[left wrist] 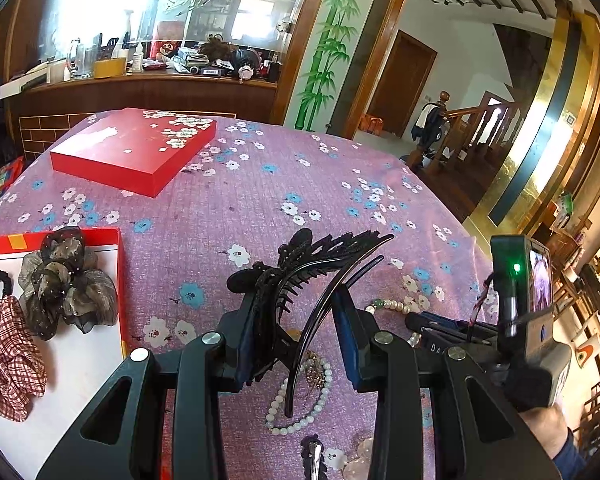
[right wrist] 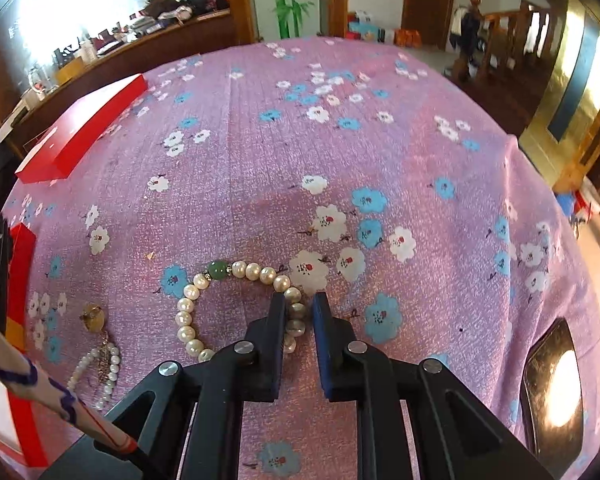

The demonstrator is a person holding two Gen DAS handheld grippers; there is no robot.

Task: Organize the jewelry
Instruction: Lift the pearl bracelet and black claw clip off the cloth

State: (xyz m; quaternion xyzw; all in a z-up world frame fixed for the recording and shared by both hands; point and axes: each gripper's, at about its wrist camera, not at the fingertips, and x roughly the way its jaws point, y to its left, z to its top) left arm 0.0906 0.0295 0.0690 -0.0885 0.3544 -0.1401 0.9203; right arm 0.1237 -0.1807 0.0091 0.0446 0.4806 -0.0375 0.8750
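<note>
My left gripper [left wrist: 296, 304] is shut on a black toothed hair claw [left wrist: 300, 264] and holds it above the pink floral tablecloth [left wrist: 260, 200]. The open red box [left wrist: 118, 280] with a white floor lies to its left and contains a grey gauze bow [left wrist: 64, 284], a plaid scrunchie [left wrist: 8, 364] and a black hair tie. My right gripper [right wrist: 299, 302] points down at the cloth. Its pads pinch the right side of a pearl bracelet [right wrist: 236, 268] with one green bead. That bracelet [left wrist: 388, 304] also shows in the left wrist view.
A pearl necklace [left wrist: 296, 420] with a gold charm and an amber pendant [right wrist: 94, 316] lie on the cloth near the box. The red floral lid [left wrist: 132, 148] rests far left. A shiny dark object [right wrist: 552, 392] sits at the right edge. The table drops off beyond.
</note>
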